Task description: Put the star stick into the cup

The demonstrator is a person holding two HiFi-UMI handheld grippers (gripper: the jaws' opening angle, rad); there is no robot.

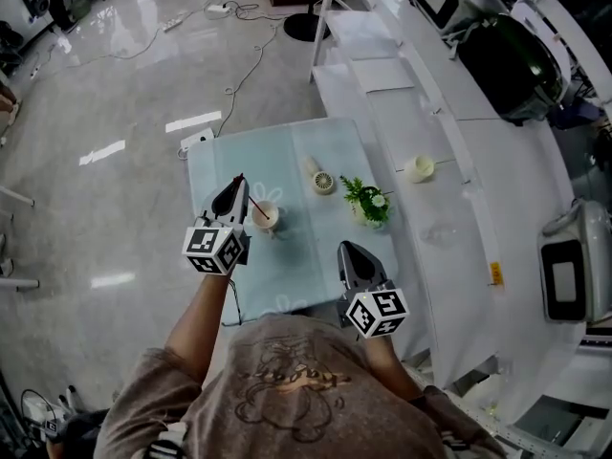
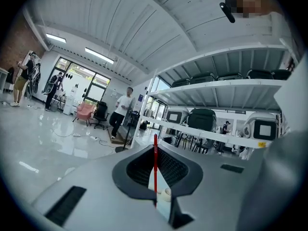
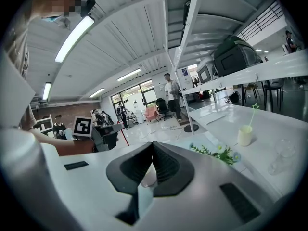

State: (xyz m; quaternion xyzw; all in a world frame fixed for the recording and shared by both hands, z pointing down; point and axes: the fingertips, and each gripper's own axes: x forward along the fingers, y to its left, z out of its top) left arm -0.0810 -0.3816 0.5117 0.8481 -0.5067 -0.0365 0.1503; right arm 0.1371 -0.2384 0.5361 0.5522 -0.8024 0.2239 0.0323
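Insertion step, judged nearly complete. Red star stick point(image 2: 155, 165) clamped in the left hand-held gripper point(image 1: 238, 185), jaws almost fully shut on it, slanting down to the cup point(image 1: 266, 217) on the surface point(image 1: 287, 146); lower end at or just inside the rim, depth not discernible. Next: lower until seated, part the jaws, withdraw upward without tipping the cup. Jaws of the right hand-held gripper point(image 1: 345, 248) together, empty, near the front edge. Fan point(image 1: 324, 182) and plant point(image 1: 368, 202) near on the right; open room left and forward.
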